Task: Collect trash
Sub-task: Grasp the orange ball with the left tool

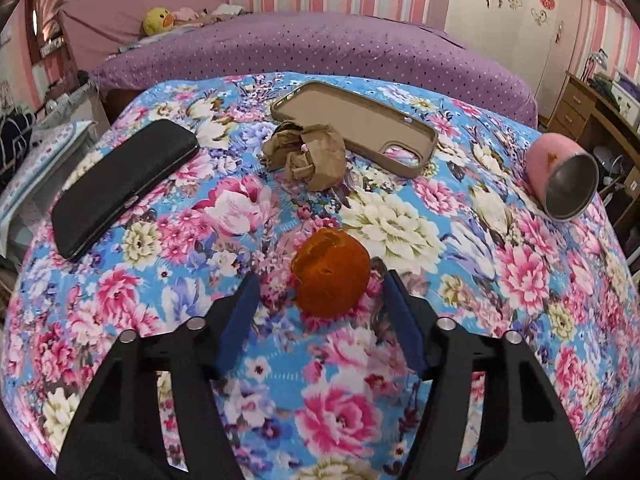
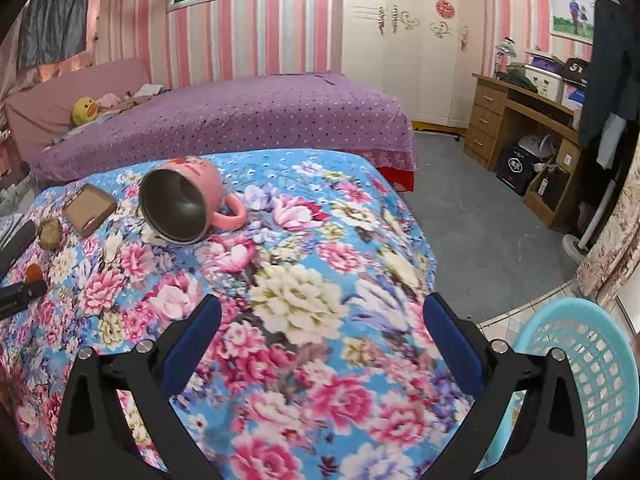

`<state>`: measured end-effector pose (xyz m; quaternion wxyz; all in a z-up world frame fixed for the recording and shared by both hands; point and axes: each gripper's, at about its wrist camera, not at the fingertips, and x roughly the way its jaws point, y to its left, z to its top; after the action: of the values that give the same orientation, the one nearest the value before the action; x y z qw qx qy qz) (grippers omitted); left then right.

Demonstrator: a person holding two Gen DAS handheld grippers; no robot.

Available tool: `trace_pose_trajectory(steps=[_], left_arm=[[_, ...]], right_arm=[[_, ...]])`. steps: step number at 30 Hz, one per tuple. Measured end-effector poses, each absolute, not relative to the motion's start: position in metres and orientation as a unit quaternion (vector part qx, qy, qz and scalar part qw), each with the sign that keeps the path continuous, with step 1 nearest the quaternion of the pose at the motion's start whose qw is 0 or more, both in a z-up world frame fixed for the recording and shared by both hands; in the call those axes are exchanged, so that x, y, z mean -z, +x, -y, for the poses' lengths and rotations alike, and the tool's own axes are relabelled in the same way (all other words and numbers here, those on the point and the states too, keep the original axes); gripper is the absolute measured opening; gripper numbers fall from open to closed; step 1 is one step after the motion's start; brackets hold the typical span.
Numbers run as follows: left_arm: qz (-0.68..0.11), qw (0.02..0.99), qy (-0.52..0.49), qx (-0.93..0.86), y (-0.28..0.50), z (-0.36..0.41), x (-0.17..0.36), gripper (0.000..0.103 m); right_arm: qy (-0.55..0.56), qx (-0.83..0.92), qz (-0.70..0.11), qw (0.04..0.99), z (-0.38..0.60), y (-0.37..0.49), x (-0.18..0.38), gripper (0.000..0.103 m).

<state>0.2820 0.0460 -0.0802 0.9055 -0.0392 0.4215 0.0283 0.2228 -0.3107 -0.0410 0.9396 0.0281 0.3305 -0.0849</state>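
Pink striped walls (image 2: 224, 40), purple dotted bed (image 2: 248, 120), wooden desk (image 2: 516, 120), grey floor (image 2: 480, 216)

- 1 orange peel (image 1: 331, 272)
- 1 crumpled brown paper (image 1: 306, 156)
- 1 tan phone case (image 1: 354, 127)
- 1 black wallet (image 1: 124, 186)
- 1 pink mug (image 2: 188, 205)
- 1 turquoise basket (image 2: 580, 380)
- 2 grippers: left gripper (image 1: 320, 280), right gripper (image 2: 322, 308)
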Motion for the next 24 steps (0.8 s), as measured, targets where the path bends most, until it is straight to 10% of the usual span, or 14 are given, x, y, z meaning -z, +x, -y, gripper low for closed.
trace_pose_trajectory(steps=[8, 24], left_arm=[[-0.416, 0.909, -0.031, -0.001, 0.284, -0.048, 0.076, 0.025], [-0.373, 0.919, -0.054, -0.115, 0.275, -0.181, 0.044, 0.025]], right_arm=[[0.036, 0.059, -0.340, 0.938, 0.285, 0.234, 0.045, 0.098], [-0.032, -0.042, -0.307, 0.950, 0.110, 0.281, 0.022, 0.099]])
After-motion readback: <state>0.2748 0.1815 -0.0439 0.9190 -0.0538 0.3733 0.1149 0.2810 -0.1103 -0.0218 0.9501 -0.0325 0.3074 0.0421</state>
